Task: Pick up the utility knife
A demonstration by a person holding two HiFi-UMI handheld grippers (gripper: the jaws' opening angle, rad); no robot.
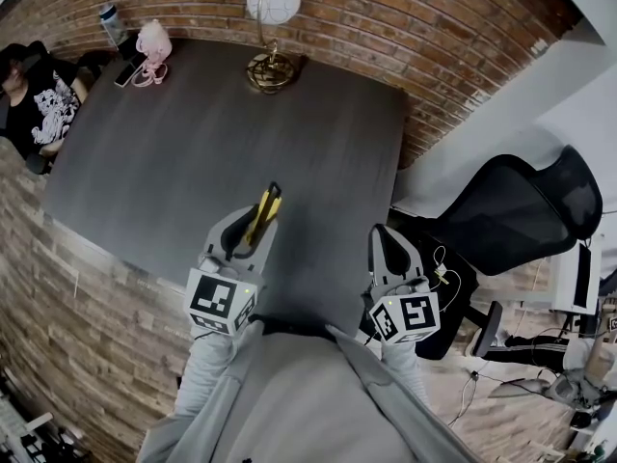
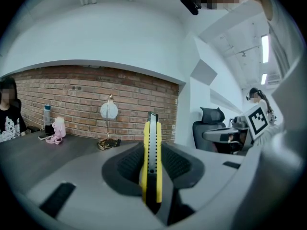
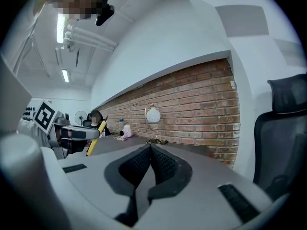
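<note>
Across the middle of the head view, large dark grey rectangular worktop (image 1: 193,152), far edge set against a red brick wall (image 1: 424,27). Off the right edge, black high-backed office chair (image 1: 525,210). At the far left corner, seated person in a black printed shirt (image 1: 39,99). Near the front edge, two grey handheld tools carrying marker cubes, with grey sleeves (image 1: 207,365) behind them. Left tool (image 1: 251,225) clamped on a yellow-and-black utility knife (image 1: 263,210): ribbed pads pressed on both flat sides, knife standing on edge between them and projecting past the tips toward the brick wall. From the right gripper view, knife tilted and seemingly clear of the worktop surface. Right tool (image 3: 150,150) closed, pads together with nothing between them, near the worktop's right front corner and well apart from the left one. At the far edge, brass-footed lamp with a white globe shade (image 1: 272,27). Toward the far left corner, small pink rounded object with a looped strap (image 1: 152,46). Just beside it, dark flat phone-like slab (image 1: 125,73), and behind that a clear bottle with a dark cap (image 1: 111,22).
</note>
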